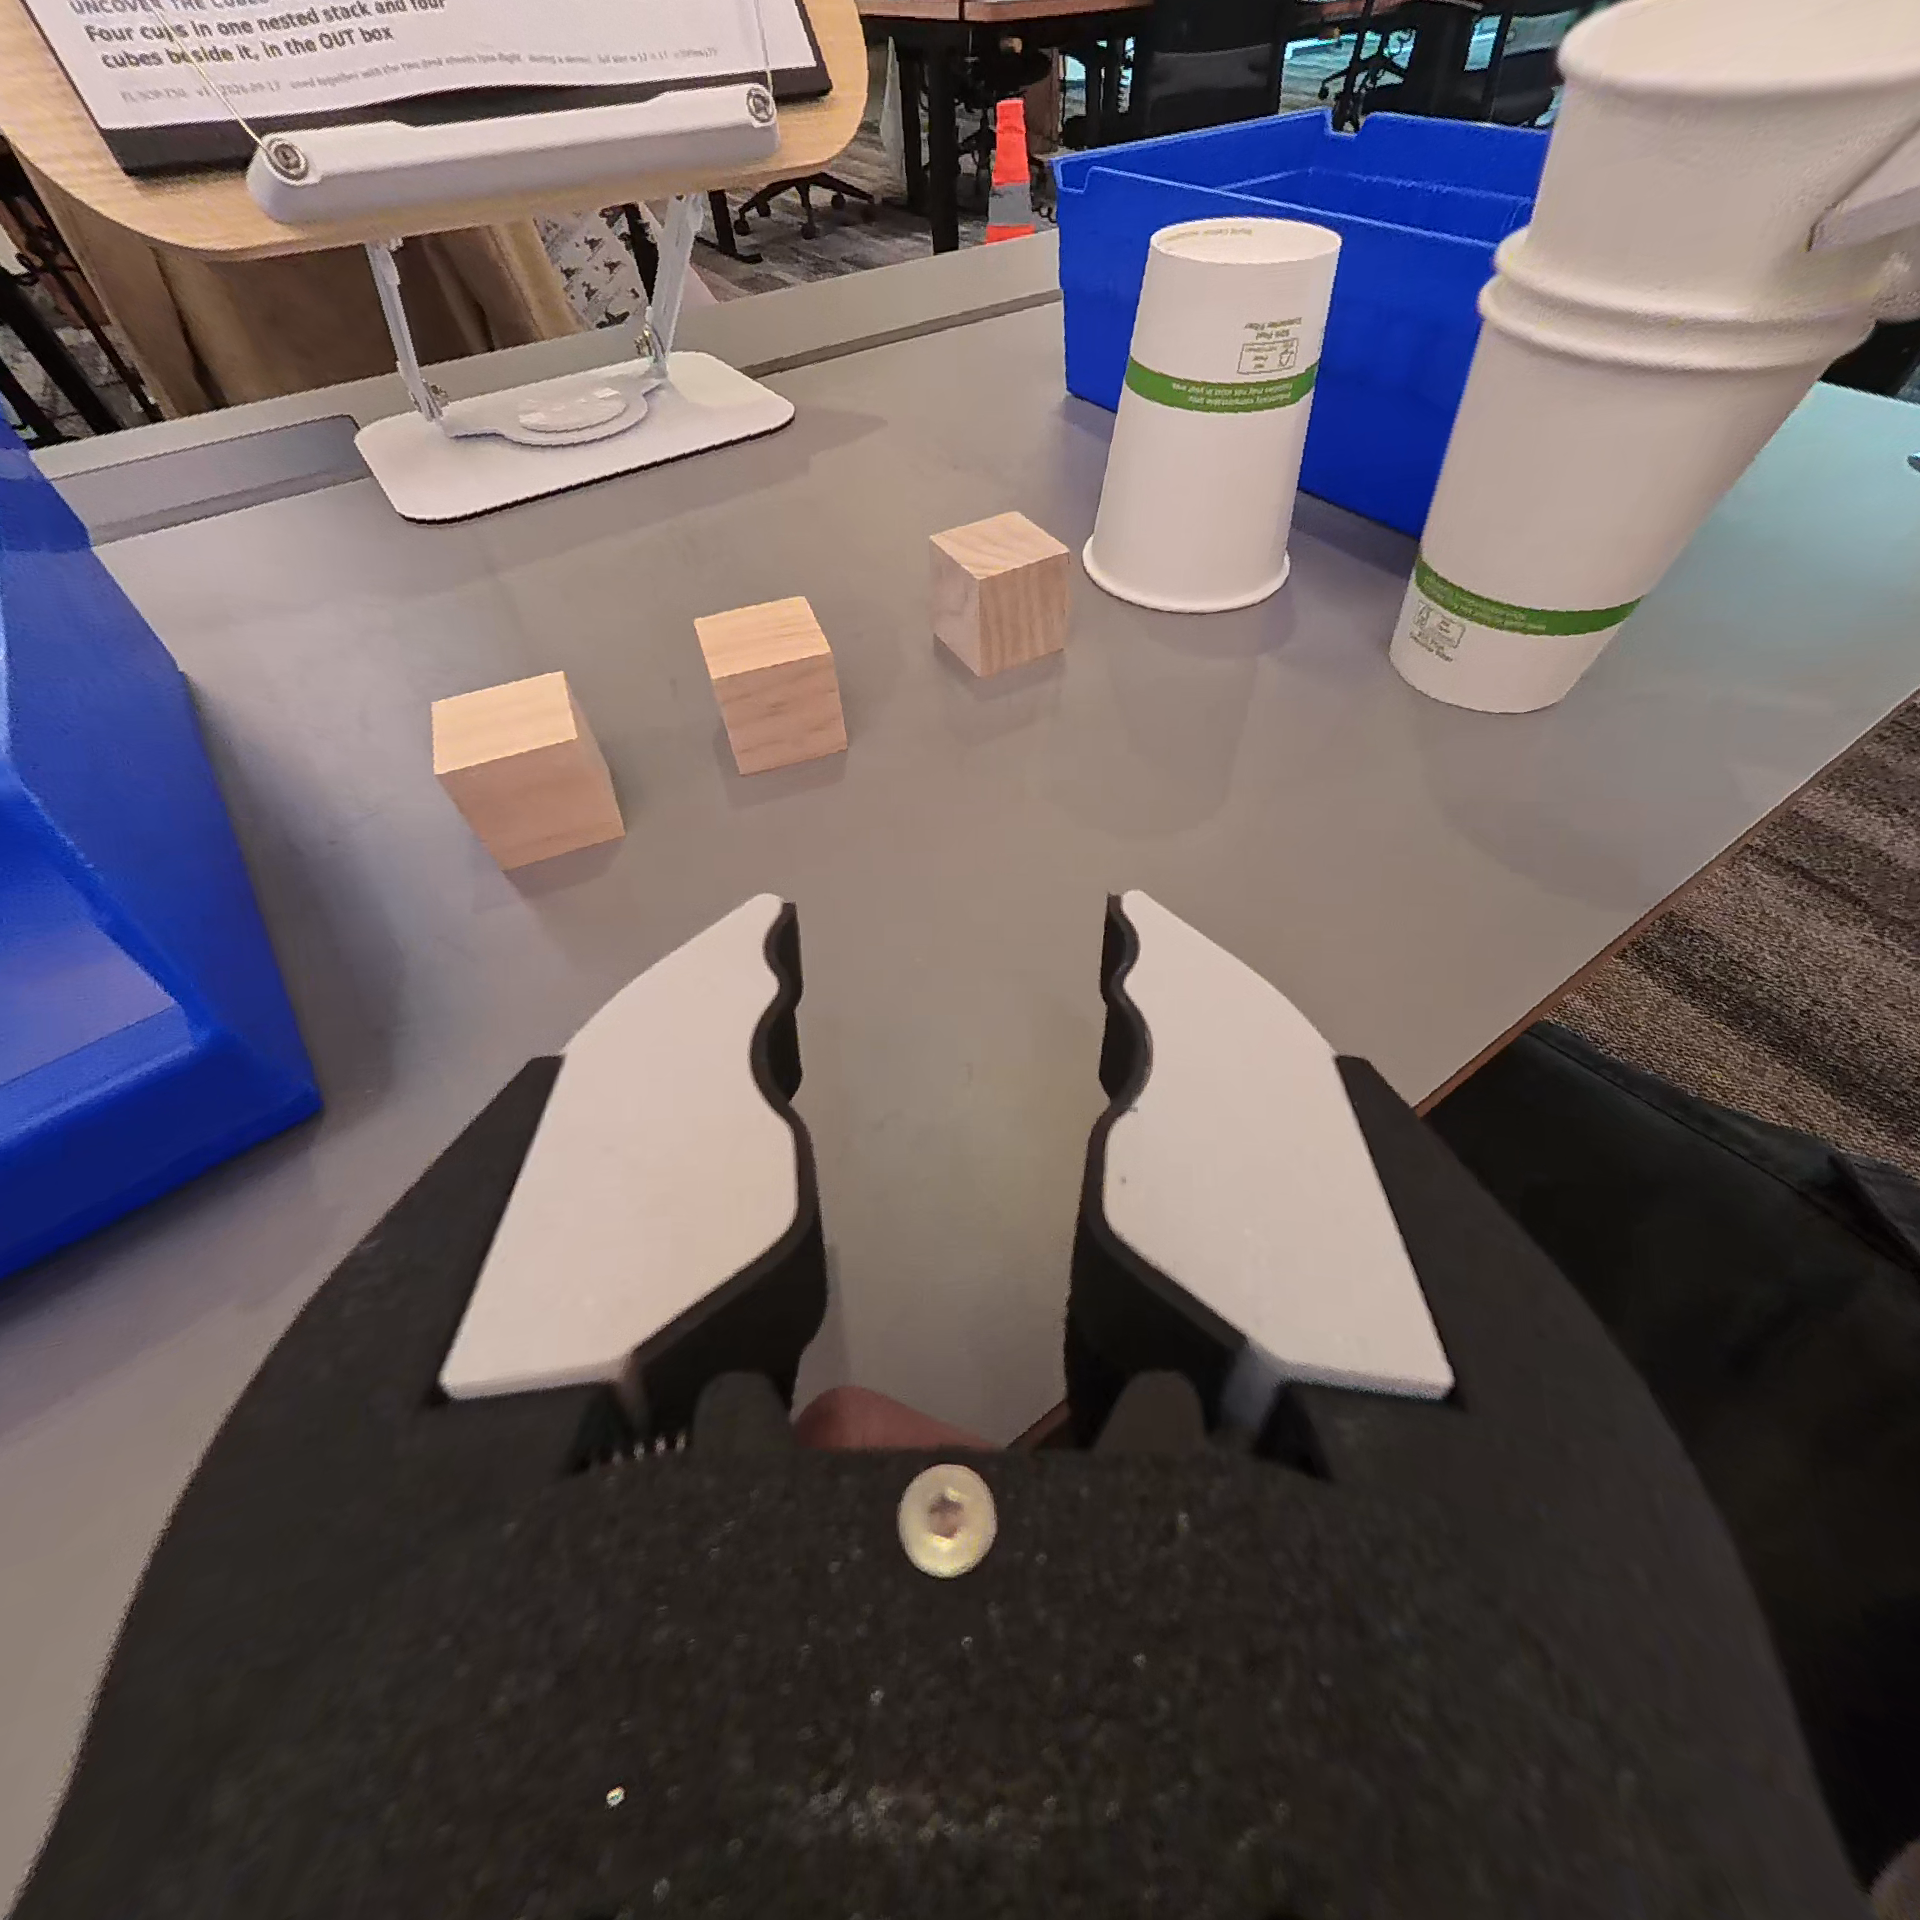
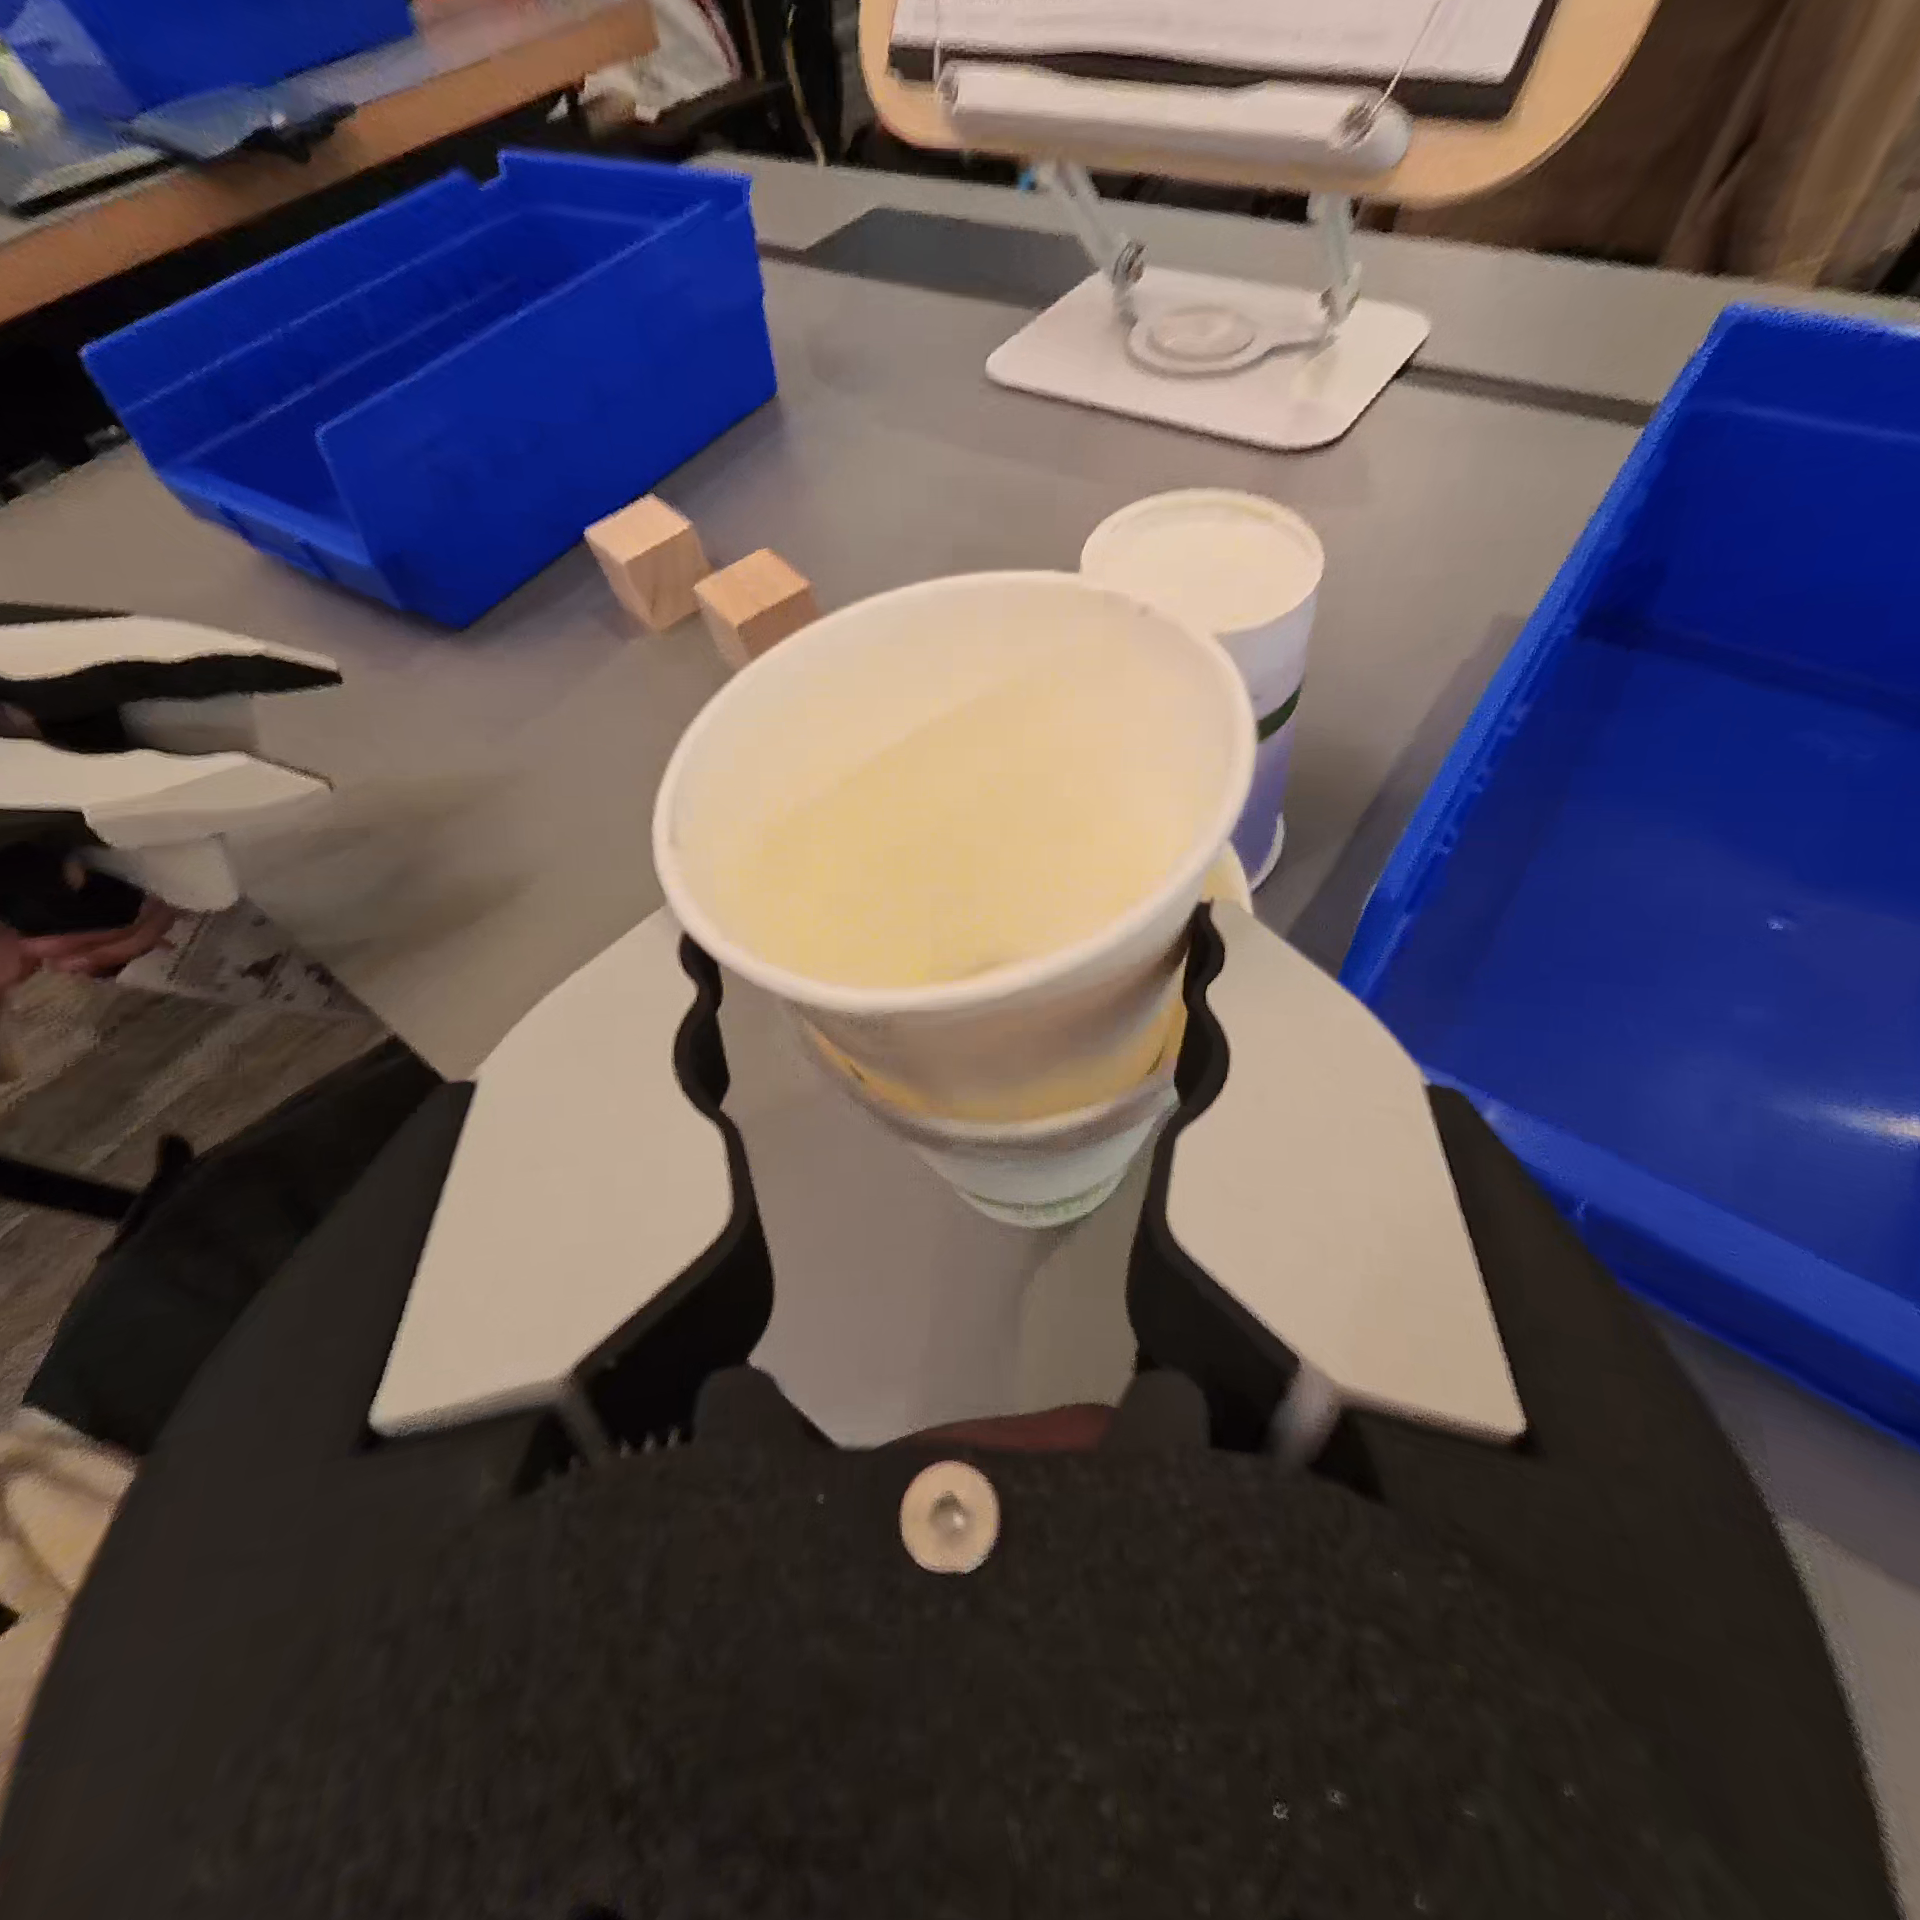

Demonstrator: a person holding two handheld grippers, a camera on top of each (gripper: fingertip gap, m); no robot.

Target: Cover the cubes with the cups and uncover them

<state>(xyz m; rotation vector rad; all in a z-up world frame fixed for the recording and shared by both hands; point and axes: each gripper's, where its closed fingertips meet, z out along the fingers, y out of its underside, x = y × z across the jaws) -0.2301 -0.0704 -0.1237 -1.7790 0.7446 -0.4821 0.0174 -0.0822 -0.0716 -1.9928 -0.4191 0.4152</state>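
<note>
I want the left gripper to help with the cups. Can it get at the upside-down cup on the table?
Probably yes: the left gripper is open and empty, and the grey table between it and the upside-down cup looks bare.

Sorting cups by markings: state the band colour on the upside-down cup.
Green, on the upside-down cup; clearest in the left wrist view.

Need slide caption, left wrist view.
Open left gripper faces three bare wooden cubes, one inverted cup, nested stack alongside.
</note>
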